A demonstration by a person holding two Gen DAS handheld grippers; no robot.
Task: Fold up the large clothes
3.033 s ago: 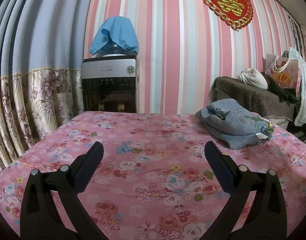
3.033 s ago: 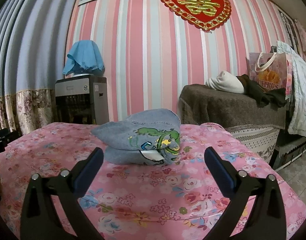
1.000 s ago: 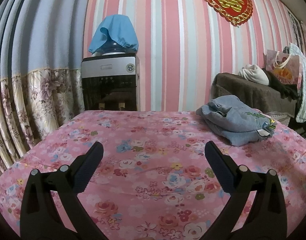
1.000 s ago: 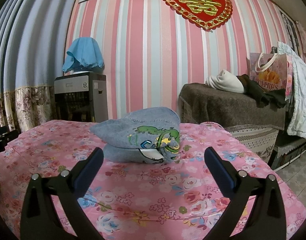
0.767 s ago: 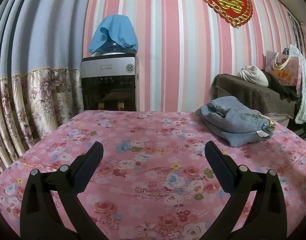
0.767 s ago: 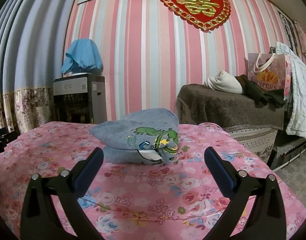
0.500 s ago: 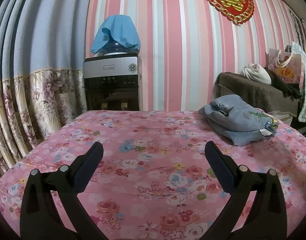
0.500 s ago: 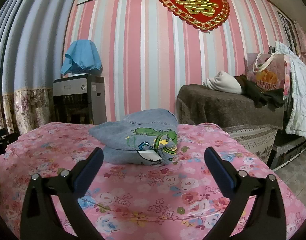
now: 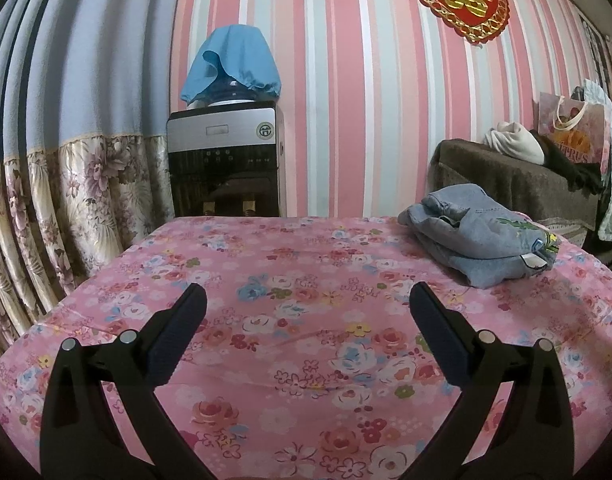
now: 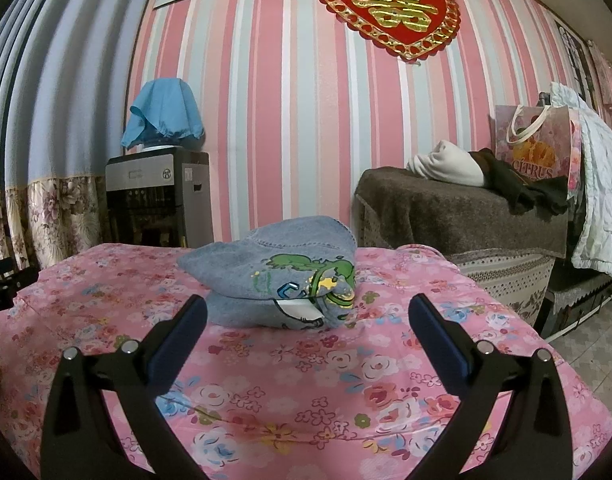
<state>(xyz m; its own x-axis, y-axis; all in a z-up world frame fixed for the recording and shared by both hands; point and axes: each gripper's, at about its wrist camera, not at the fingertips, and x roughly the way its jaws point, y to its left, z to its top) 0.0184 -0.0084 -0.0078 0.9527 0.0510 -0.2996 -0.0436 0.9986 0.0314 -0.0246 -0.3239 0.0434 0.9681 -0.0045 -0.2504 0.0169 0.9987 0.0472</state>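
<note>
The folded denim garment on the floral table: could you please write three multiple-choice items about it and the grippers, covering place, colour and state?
1. Where does the denim garment lie?
A. on the pink floral tablecloth
B. on the water dispenser
C. on the floor

2. What colour is the cloth over the dispenser's bottle?
A. red
B. blue
C. white

3. How are the left gripper and right gripper?
A. both clamp denim
B. one shut
C. both open, empty

Key: 1 A, it rests folded on the tablecloth; 2 B, it is plainly blue; 3 C, the fingers stand wide apart, holding nothing.
</note>
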